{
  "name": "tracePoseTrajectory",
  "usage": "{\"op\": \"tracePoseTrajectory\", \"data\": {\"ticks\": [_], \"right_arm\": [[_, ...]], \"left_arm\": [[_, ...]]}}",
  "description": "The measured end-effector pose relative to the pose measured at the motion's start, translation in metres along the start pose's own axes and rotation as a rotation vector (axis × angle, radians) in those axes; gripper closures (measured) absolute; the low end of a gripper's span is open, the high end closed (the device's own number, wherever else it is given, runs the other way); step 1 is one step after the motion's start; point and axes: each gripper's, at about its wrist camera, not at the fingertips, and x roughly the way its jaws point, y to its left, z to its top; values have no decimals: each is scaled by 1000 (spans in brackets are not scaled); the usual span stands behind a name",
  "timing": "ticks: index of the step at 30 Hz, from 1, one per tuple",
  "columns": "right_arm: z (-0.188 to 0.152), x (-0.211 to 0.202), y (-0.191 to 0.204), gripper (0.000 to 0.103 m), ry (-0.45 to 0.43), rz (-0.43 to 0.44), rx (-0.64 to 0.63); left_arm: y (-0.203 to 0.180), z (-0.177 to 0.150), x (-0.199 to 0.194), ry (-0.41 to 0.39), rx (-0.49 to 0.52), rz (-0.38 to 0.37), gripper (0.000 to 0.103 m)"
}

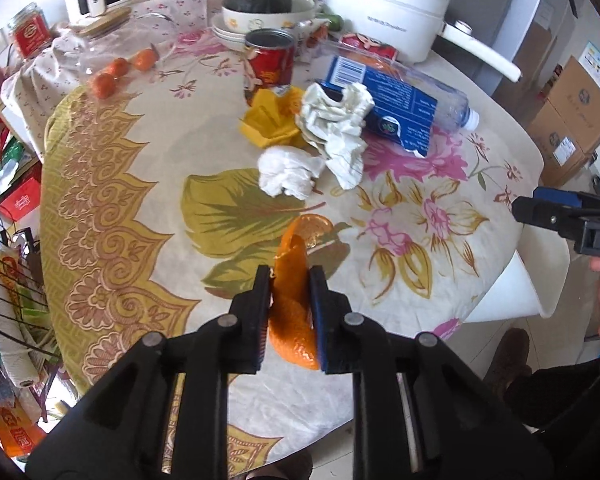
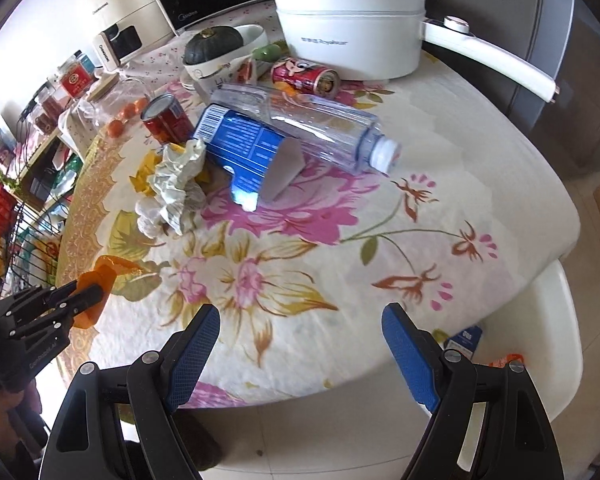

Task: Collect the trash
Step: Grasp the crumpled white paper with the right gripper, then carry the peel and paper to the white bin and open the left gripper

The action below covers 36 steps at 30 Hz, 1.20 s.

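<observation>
The left gripper (image 1: 290, 280) pinches a strip of orange peel (image 1: 294, 300) between its pads, lifted clear of the floral tablecloth (image 1: 148, 240); the right gripper (image 2: 300, 336) hangs over the near table edge with its jaws spread wide and nothing between them. The peel is curled and glossy, and much of it sticks out beyond the pads, so I judge it could slide out or tear if the hand swings fast, dropping back onto the cloth or onto the floor. A white bin (image 2: 556, 320) sits just off the table edge at about four o'clock in the right wrist view; a careless release could miss its rim. Left on the table, at roughly twelve o'clock from the held peel in the left wrist view: two crumpled white tissues (image 1: 332, 120), one yellow wrapper (image 1: 270, 118), and one clear plastic bottle (image 2: 324, 124) lying on its side with its blue label (image 2: 244, 140) peeling off. Two red cans show, one upright (image 1: 269, 58), one on its side (image 2: 304, 74). Three small oranges (image 1: 118, 68) sit at ten o'clock.
</observation>
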Motion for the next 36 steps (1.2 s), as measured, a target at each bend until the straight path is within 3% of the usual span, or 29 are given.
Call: {"op": "tracePoseTrajectory", "data": {"ticks": [10,15,21,24,25,36], "right_arm": [[37,47,78,18,-103,120,-23],[47,73,95,21,-126,92,-29],[53,94,105,33,-156,53,-73],[52,103,106,52,-151,45,-85],[51,105,107,68,-145,47,-89],[42,60,100,70,-207,34,-147]], "left_arm": [[55,-8,-29,-97,-118,57,83],[75,-15,-32,-98,-154,55,83],[88,-20,-32,-93,-185,35,83],[92,-21,-34,-97,-201,28,83],[92,-20,-34,-98,-203,27,83],[77,-16,-33,-98,-185,24,83]]}}
